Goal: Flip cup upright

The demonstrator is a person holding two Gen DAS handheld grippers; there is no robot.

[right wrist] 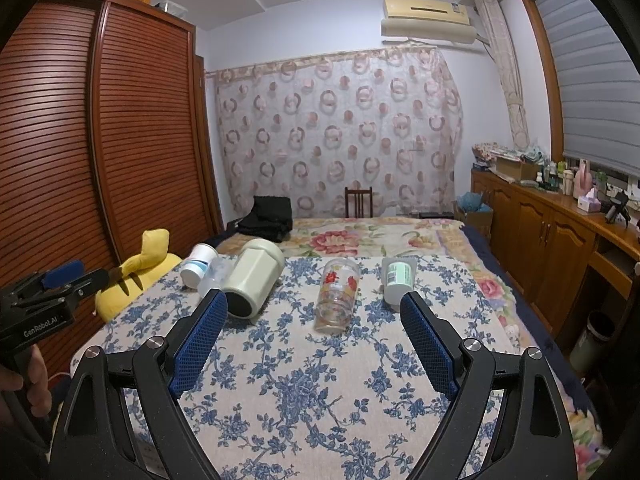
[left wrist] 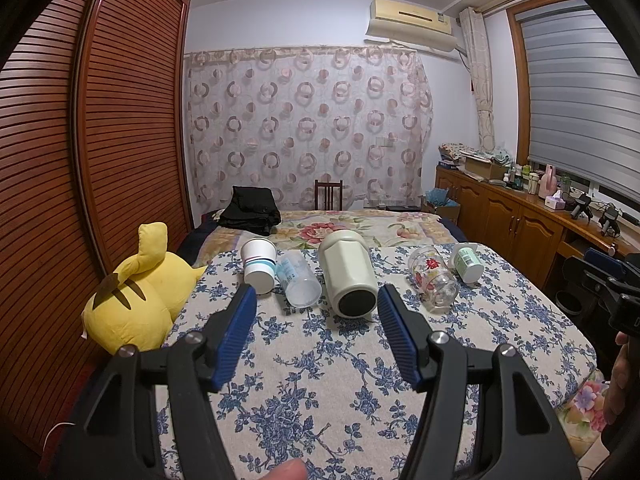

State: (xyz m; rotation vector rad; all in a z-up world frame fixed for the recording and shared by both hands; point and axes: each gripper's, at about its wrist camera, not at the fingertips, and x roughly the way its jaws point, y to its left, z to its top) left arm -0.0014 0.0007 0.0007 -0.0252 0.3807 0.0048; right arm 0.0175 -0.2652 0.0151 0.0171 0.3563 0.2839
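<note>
Several cups lie on their sides in a row on a blue-flowered cloth [left wrist: 320, 380] on the bed. From the left: a white paper cup [left wrist: 259, 266], a clear plastic cup [left wrist: 299, 283], a cream tumbler [left wrist: 349, 278], a flowered glass [left wrist: 434, 278] and a white-green cup [left wrist: 467, 261]. My left gripper [left wrist: 316, 300] is open and empty, just short of the clear cup and tumbler. My right gripper [right wrist: 314, 308] is open and empty, just short of the flowered glass [right wrist: 337, 294]; the tumbler [right wrist: 253, 282] and white-green cup [right wrist: 396, 278] flank it.
A yellow plush toy [left wrist: 140, 292] lies at the bed's left edge by the slatted wardrobe [left wrist: 92, 160]. A black bag [left wrist: 250, 210] sits further up the bed. A wooden cabinet [left wrist: 516, 220] runs along the right wall. The left gripper shows in the right wrist view [right wrist: 60, 280].
</note>
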